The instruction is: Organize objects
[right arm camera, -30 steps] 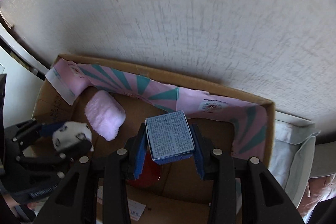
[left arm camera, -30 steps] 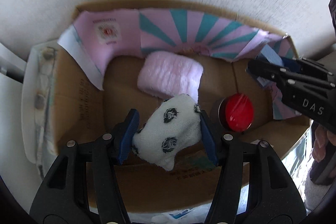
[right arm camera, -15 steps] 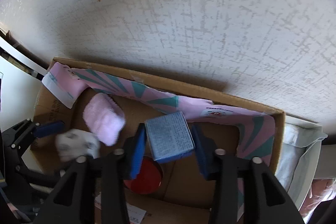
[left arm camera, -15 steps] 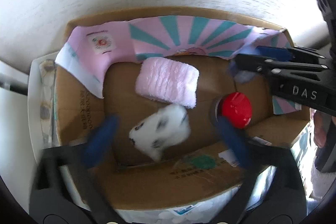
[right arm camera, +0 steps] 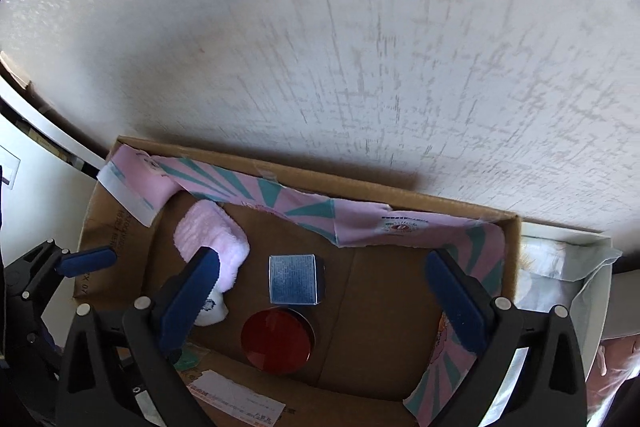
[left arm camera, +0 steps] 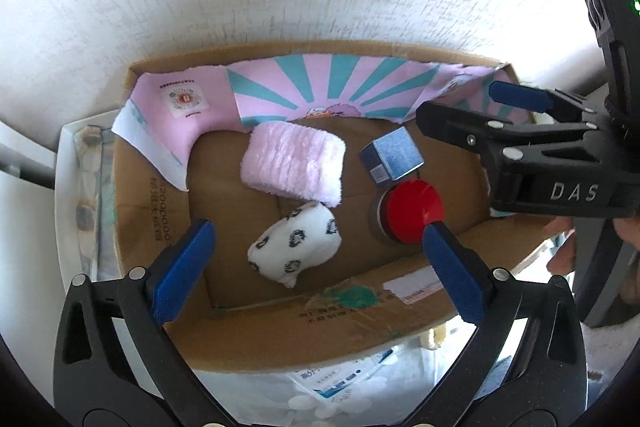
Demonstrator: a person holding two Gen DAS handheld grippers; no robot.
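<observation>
Both grippers are hanging over an open cardboard box (left arm camera: pixel 256 339), jaws spread wide and grasping nothing. The left gripper (left arm camera: pixel 316 259) is standing released; the right gripper (right arm camera: pixel 320 287) has just been opening, with the blue box (right arm camera: pixel 294 283) lying loose on the box floor below the gap between its pads.

Only the left wrist view is showing all four items at once: from left to right, the white spotted sock roll (left arm camera: pixel 296 247) near the front wall, the pink towel roll (left arm camera: pixel 294 163) toward the back wall and touching it, the blue box (left arm camera: pixel 392 159) toward the back right, and the red-lidded jar (left arm camera: pixel 412 211) just in front of it. It is also showing the right gripper (left arm camera: pixel 472 115) from the side, over the box's right edge, with part of a hand (left arm camera: pixel 560 239) behind it.

In the right wrist view, a blue pad (right arm camera: pixel 192 299) is covering most of the sock roll (right arm camera: pixel 212 307) and part of the towel roll (right arm camera: pixel 208 235). The jar (right arm camera: pixel 276 341) is darker here. The left gripper (right arm camera: pixel 86 259) is cut off at the frame's left edge. A pink-and-teal printed sheet (right arm camera: pixel 360 219) is lining the back wall.
</observation>
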